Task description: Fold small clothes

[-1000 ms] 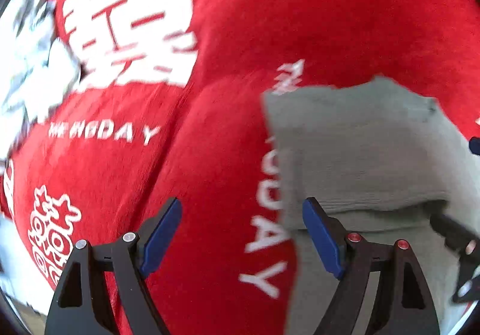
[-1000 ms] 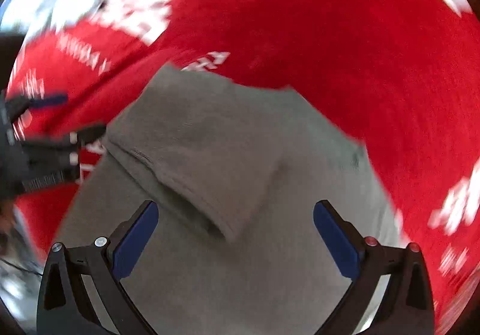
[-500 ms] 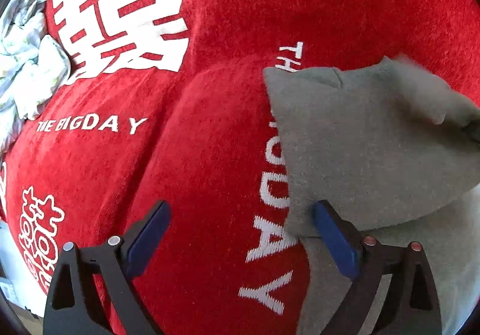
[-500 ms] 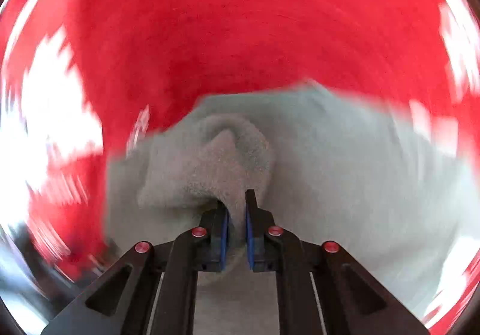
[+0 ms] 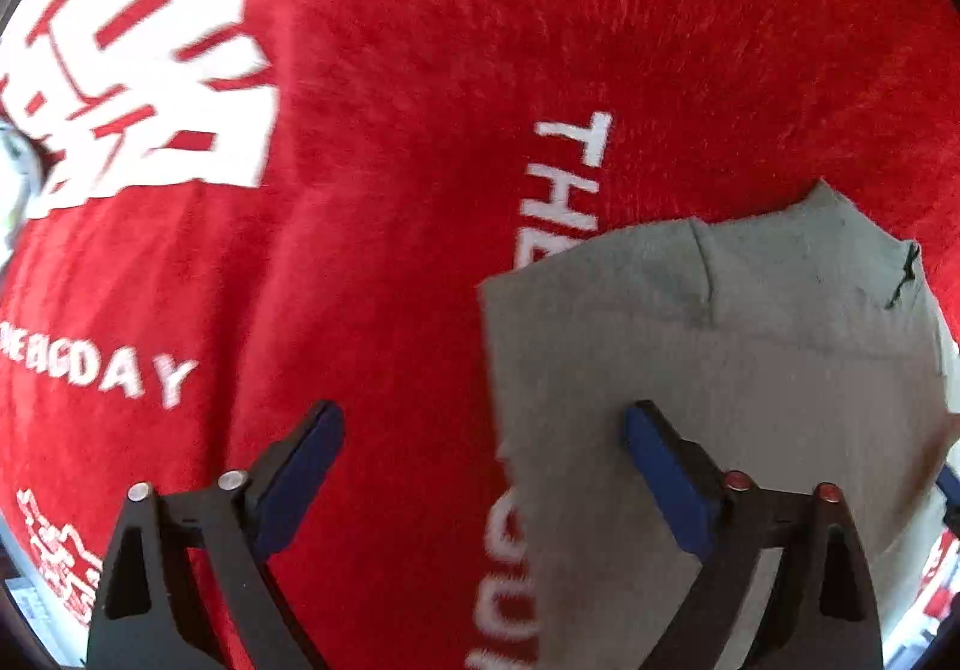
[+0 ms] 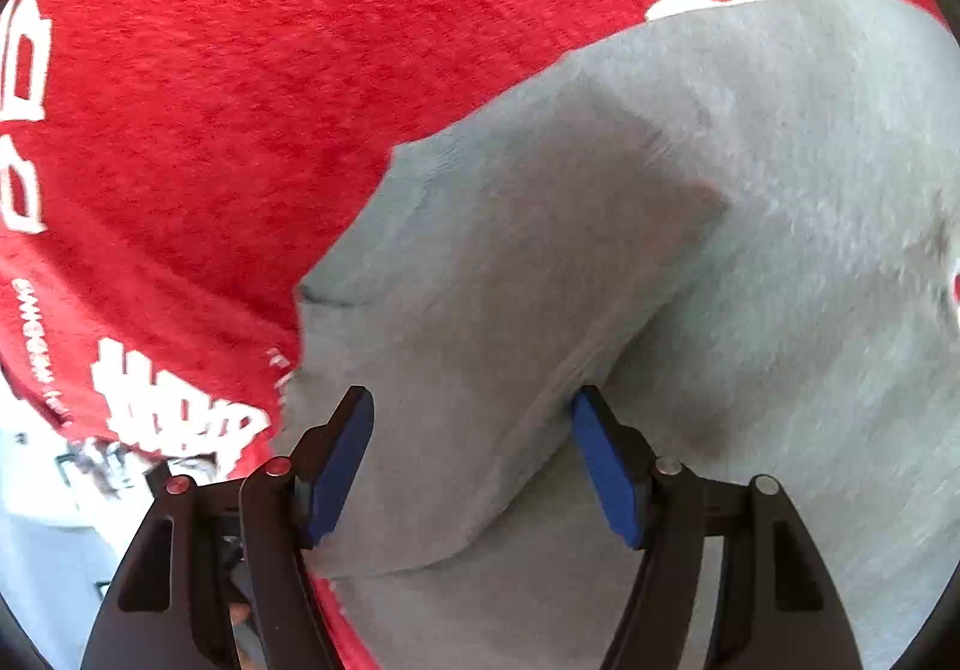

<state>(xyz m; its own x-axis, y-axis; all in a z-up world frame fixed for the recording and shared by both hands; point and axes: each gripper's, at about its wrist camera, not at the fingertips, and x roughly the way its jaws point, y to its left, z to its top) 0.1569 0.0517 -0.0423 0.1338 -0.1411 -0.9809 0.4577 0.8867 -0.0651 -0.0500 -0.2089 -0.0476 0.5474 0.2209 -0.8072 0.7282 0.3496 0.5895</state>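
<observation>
A small grey garment (image 5: pixel 750 382) lies on a red blanket (image 5: pixel 420 99) with white lettering. In the left wrist view it fills the lower right, with a folded layer on top. My left gripper (image 5: pixel 483 430) is open and empty, straddling the garment's left edge just above the cloth. In the right wrist view the garment (image 6: pixel 690 250) fills the centre and right, with a folded flap (image 6: pixel 498 310) lying across it. My right gripper (image 6: pixel 471 418) is open, its fingers on either side of the flap's near end, holding nothing.
The red blanket (image 6: pixel 240 69) covers the whole work surface. At the far left of the left wrist view a pale crumpled cloth (image 5: pixel 12 172) barely shows. Beyond the blanket's lower-left edge in the right wrist view, a pale surface (image 6: pixel 42 520) shows.
My right gripper, shut on a fold of the grey garment half a second ago, has let go and opened. The flap now lies flat. My left gripper stayed open and shifted slightly.
</observation>
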